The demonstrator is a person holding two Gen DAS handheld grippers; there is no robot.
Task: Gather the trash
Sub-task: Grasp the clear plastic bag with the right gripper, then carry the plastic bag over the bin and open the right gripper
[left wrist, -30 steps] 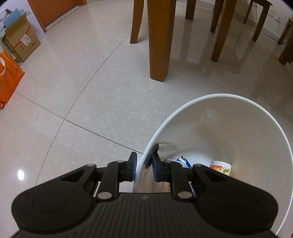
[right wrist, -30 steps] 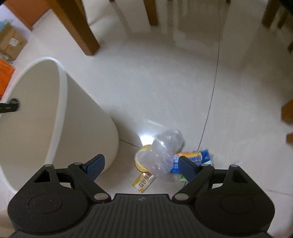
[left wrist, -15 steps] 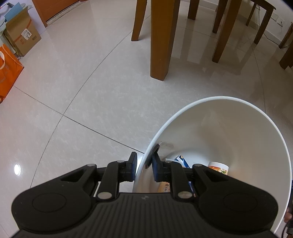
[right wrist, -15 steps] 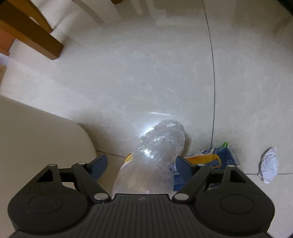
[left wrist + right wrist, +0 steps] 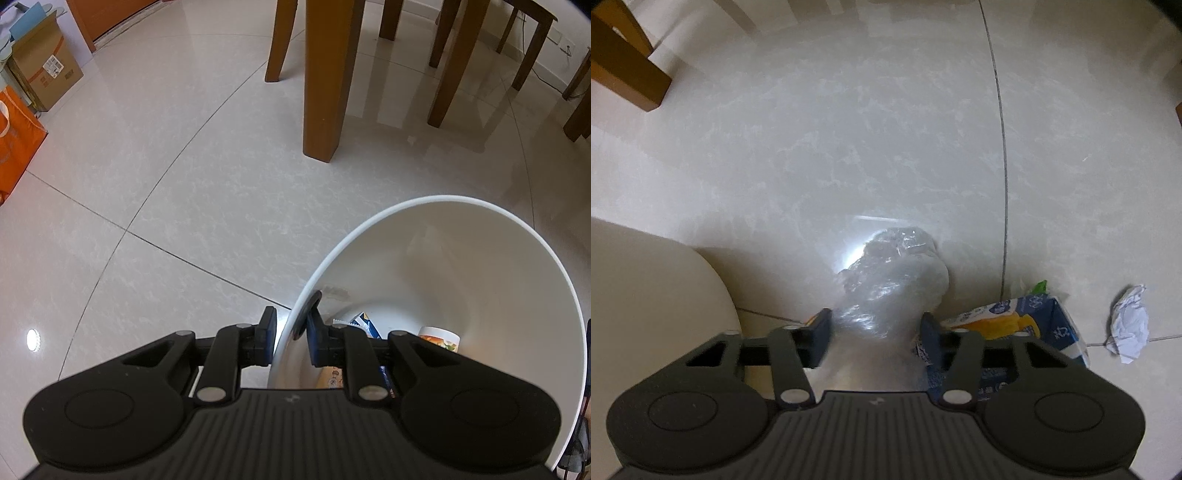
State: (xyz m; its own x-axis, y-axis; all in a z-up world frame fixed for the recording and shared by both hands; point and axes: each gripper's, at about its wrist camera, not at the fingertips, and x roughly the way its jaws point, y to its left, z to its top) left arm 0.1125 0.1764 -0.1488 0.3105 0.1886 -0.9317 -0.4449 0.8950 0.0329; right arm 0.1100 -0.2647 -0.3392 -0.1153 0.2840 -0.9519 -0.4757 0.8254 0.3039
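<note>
Bin [image 5: 480,229], white, tilted, mouth toward left wrist camera; left gripper [image 5: 290,334] clamped on its near rim, one finger outside wall, one inside. Carton scraps and printed cup [image 5: 439,338] deep inside bin. Right gripper [image 5: 875,332] just right of bin wall [image 5: 646,295], fingers pressed against both sides of crumpled clear plastic bottle [image 5: 890,280]. Blue-yellow carton [image 5: 1027,321] on floor right of bottle; crumpled white paper [image 5: 1130,325] further right.
</note>
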